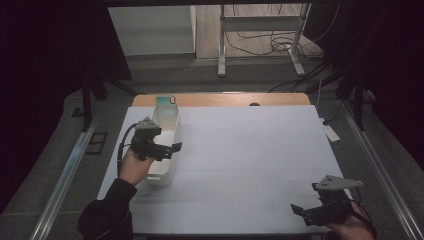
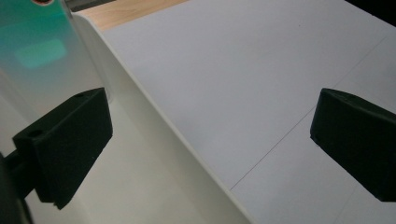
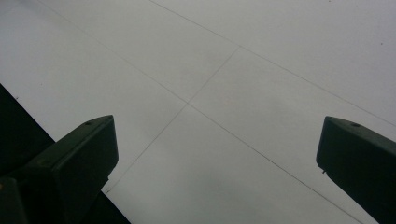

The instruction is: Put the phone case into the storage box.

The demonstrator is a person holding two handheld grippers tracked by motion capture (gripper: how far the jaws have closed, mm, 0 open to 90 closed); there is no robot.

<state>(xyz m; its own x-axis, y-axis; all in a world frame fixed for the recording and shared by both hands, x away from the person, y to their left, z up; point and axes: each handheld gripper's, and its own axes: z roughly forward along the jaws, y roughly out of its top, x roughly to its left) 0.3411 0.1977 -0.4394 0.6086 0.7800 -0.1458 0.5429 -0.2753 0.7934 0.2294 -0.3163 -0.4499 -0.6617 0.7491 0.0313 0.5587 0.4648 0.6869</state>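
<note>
A long white bin (image 1: 162,176) lies along the table's left side. A flat teal-green item (image 1: 166,102) stands upright at its far end; it looms at the top left of the left gripper view (image 2: 37,51). My left gripper (image 1: 172,150) hovers over the bin's right wall, open with nothing between its jaws. In its own view the left gripper (image 2: 210,112) straddles the bin's rim (image 2: 187,144), one jaw over the inside and one over the table. My right gripper (image 1: 302,214) is open and holds nothing, low over the table's front right (image 3: 217,133).
The white table top (image 1: 240,150) has faint seam lines, with a wooden strip (image 1: 225,99) along its far edge. The table's front edge shows dark at the lower left of the right gripper view. A metal stand and cables lie on the floor beyond.
</note>
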